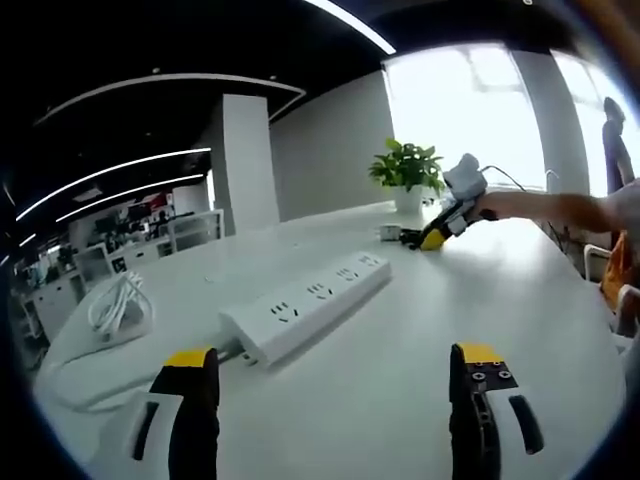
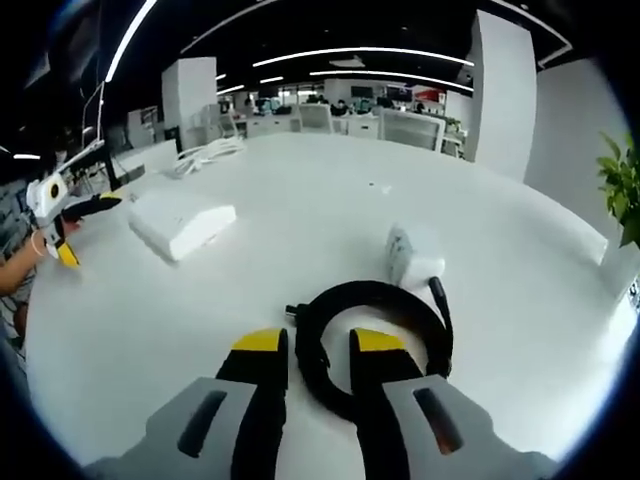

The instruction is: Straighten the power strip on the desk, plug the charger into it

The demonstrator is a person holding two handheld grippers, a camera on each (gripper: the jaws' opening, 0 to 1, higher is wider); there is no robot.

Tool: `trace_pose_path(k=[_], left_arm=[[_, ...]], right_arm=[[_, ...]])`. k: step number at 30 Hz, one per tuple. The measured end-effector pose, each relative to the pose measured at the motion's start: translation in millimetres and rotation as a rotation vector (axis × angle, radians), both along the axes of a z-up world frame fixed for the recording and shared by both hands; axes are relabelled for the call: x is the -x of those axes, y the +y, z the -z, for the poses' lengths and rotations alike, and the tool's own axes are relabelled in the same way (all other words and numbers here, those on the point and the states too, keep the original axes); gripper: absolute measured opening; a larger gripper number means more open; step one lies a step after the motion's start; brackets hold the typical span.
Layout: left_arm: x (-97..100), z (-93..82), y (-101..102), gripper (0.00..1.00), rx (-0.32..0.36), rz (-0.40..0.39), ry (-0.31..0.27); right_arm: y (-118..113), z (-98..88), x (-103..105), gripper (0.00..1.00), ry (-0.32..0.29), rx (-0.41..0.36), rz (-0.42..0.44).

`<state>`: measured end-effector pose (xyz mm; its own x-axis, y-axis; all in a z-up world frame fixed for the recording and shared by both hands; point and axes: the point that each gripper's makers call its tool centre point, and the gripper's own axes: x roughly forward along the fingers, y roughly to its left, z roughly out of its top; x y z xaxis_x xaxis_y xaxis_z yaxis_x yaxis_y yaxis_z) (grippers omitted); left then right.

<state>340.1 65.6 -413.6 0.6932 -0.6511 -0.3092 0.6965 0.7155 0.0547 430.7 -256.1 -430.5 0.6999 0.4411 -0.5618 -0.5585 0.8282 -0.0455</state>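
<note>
The white surface (image 1: 420, 340) carries a white power strip (image 1: 305, 303), lying at a slant just ahead of the left gripper (image 1: 335, 375), whose jaws stand wide apart. The white charger (image 2: 412, 254) sits beside its coiled black cable (image 2: 375, 345); the right gripper (image 2: 306, 352), jaws narrow, straddles the coil's near edge.

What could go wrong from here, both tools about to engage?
1. The right tool sits at the coiled black cable, not the white charger; lifting by the cable may let the charger swing.
2. The power strip lies askew with its white cord bundled nearby; pushing one end might drag the cord.
</note>
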Motion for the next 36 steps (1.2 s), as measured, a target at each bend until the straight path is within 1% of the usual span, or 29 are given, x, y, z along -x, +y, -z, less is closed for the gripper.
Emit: trace_pose_path(k=[2, 4, 9, 12, 16, 19, 22, 25, 27, 31, 33, 36], left_arm=[[-0.4, 0.4, 0.5, 0.98, -0.006, 0.0, -0.002], [-0.7, 0.6, 0.8, 0.98, -0.007, 0.0, 0.001], [-0.9, -0.8, -0.2, 0.97, -0.003, 0.0, -0.001], [-0.1, 1.0, -1.6, 0.97, -0.012, 0.007, 0.002], [-0.2, 2.2, -2.0, 0.97, -0.017, 0.01, 0.002], [-1.1, 1.6, -1.7, 0.97, -0.013, 0.009, 0.003], [-1.2, 0.8, -1.6, 0.97, -0.012, 0.011, 0.002], [-0.5, 0.3, -0.5, 0.97, -0.011, 0.01, 0.0], [0.2, 0.3, 0.4, 0.97, -0.009, 0.01, 0.0], [1.1, 0.6, 2.5, 0.97, -0.012, 0.007, 0.001], [1.5, 0.0, 3.0, 0.97, -0.01, 0.005, 0.001], [1.9, -0.4, 2.5, 0.96, -0.008, 0.008, 0.001]], right_arm=[[-0.1, -0.1, -1.1, 0.2, 0.003, 0.004, -0.002], [0.5, -0.4, -1.3, 0.16, 0.011, 0.011, -0.01], [3.5, 0.1, -1.0, 0.13, 0.025, 0.026, -0.033], [7.8, 0.2, 0.1, 0.11, 0.029, 0.038, -0.058], [12.0, 0.2, 2.6, 0.1, 0.039, 0.051, -0.062], [10.6, 0.4, 3.1, 0.09, 0.051, 0.041, -0.058], [10.2, 0.1, 2.5, 0.09, 0.077, 0.004, -0.034], [12.9, 0.3, 4.3, 0.08, 0.091, -0.033, -0.021], [14.7, 0.3, 5.7, 0.08, 0.095, -0.043, -0.02], [20.2, -5.4, 7.9, 0.08, 0.076, -0.05, -0.021], [23.2, -14.8, 4.6, 0.08, 0.04, -0.067, -0.02], [27.9, -22.6, 4.5, 0.08, 0.009, -0.069, -0.016]])
